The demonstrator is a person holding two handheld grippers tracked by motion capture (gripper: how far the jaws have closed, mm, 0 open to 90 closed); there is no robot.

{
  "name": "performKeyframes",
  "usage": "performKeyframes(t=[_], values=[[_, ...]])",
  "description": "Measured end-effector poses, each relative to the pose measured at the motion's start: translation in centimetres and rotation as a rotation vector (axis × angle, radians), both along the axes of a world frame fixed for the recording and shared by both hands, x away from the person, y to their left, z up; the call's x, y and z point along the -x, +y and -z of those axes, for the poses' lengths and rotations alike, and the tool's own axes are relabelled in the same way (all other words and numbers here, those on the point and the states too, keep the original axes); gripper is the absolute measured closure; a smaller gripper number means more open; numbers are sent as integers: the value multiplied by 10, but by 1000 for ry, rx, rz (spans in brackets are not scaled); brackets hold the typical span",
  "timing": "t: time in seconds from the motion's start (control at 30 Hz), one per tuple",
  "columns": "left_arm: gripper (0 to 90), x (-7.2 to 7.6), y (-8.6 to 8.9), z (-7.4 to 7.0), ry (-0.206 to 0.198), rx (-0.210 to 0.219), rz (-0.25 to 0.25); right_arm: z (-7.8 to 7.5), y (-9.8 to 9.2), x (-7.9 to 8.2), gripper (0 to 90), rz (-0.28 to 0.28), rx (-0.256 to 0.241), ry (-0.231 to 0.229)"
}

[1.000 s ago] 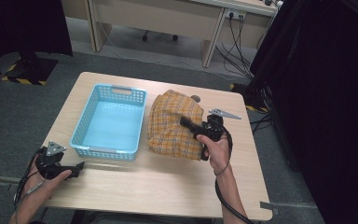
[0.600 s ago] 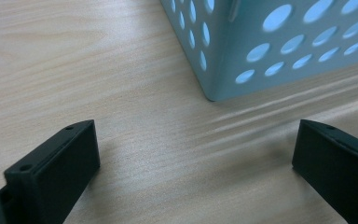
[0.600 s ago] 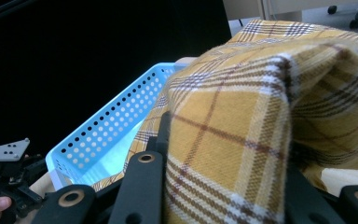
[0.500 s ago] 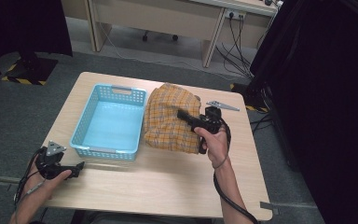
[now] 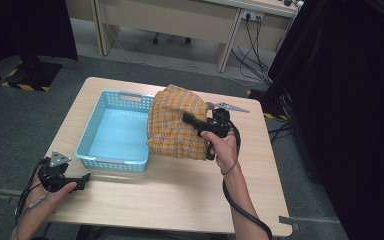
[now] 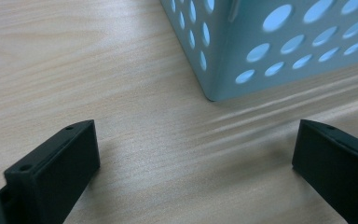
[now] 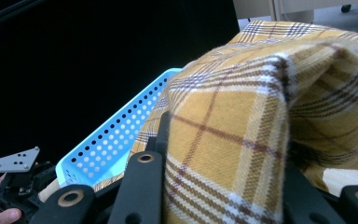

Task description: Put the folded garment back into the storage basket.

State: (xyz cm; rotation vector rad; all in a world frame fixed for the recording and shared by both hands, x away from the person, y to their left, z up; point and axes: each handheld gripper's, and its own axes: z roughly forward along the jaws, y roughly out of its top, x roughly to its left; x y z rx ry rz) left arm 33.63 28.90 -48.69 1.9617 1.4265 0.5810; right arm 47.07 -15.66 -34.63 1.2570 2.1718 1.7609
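**Plaid cloth held over basket rim, right gripper carrying**

Item 1. Cloth: woven fabric, mustard-yellow plaid with brown and white lines, soft and thick by its folds. It is bunched into a rounded heap right of centre on the table, its left edge overlapping the right rim of the basket. In the right gripper view the weave is coarse and slightly fuzzy, and the fold drapes between the jaws.

Item 2. Basket: light blue plastic, rectangular, flared walls pierced with round holes, handle slot in the far wall. It stands left of centre, and what can be seen of its floor is bare.

Item 3. Right gripper: black, jaws clamped on a fold of the cloth, held by the person's right hand.

Item 4. Left gripper: black with a grey plate, resting at the near left of the table, just beside the basket's near left corner. Jaws stand wide apart, nothing between them.

Item 5. Table: pale wood-grain laminate, rounded corners.

Step, as judged: the cloth appears to be on its way into the basket. The next move would call for lifting the bundle clear of the rim, carrying it left over the basket floor, then opening the jaws. Loose fabric may catch or hang over the wall.
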Motion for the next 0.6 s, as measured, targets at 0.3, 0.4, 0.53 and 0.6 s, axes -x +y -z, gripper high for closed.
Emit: performKeyframes(t=[0.3,0.4,0.53,0.6], values=[[0,0,0,0,0,0,0,-9,8,-2,721,-7,11,-9],[0,0,0,0,0,0,0,-11,9,-2,726,-8,9,-16],[0,0,0,0,0,0,0,-16,9,-3,728,-8,4,-20],[0,0,0,0,0,0,0,-19,10,-2,727,-10,5,-24]])
